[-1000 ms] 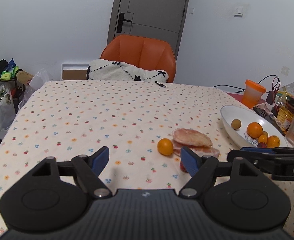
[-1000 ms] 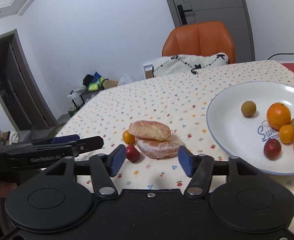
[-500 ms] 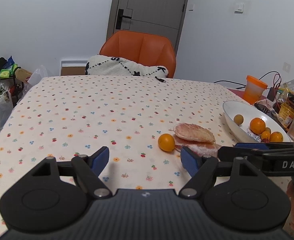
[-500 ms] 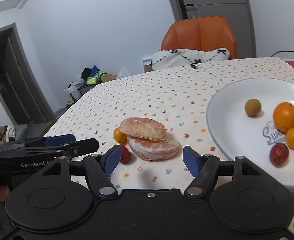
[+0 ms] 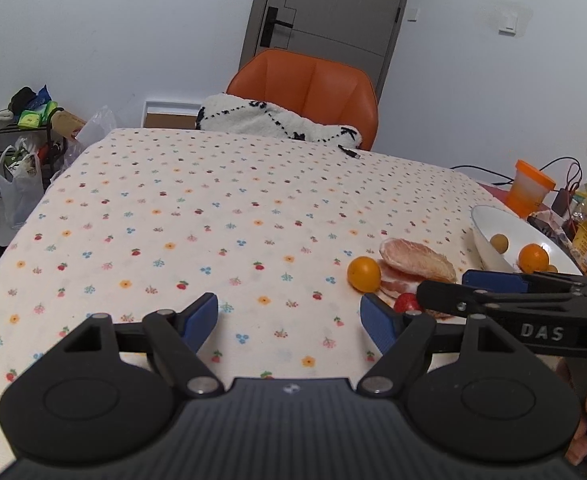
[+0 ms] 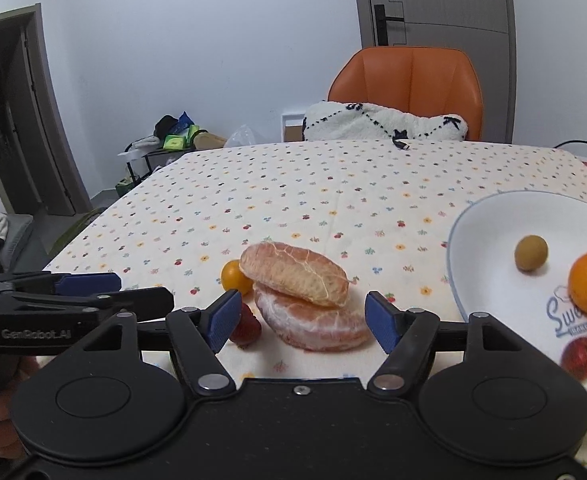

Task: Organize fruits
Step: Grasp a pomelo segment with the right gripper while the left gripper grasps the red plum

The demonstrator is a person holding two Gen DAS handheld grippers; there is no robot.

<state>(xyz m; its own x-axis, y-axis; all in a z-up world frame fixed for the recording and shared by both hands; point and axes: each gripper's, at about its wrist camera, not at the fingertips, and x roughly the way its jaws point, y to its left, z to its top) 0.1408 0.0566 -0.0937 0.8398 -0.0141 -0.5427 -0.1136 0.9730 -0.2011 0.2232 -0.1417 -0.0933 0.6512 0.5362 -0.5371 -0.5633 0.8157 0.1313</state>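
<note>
While several fruits sit in the plate (image 6: 489,216), peeled segments (image 6: 305,296) wait on the worktop (image 6: 293,184), both grippers' jaws spread empty.

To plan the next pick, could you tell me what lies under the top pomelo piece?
The top pomelo piece rests on a second peeled piece lying on the tablecloth. Anything beneath that stack is covered.

White letters "DAS" stand on the black side of the right tool (image 5: 489,282), seen from the left wrist view. "GenRobot.AI" is printed in grey along the black arm of the left tool (image 6: 89,284) in the right wrist view. Blue script beginning "Swe" sits inside the white plate (image 6: 493,216); the rest is hidden by fruit.
</note>
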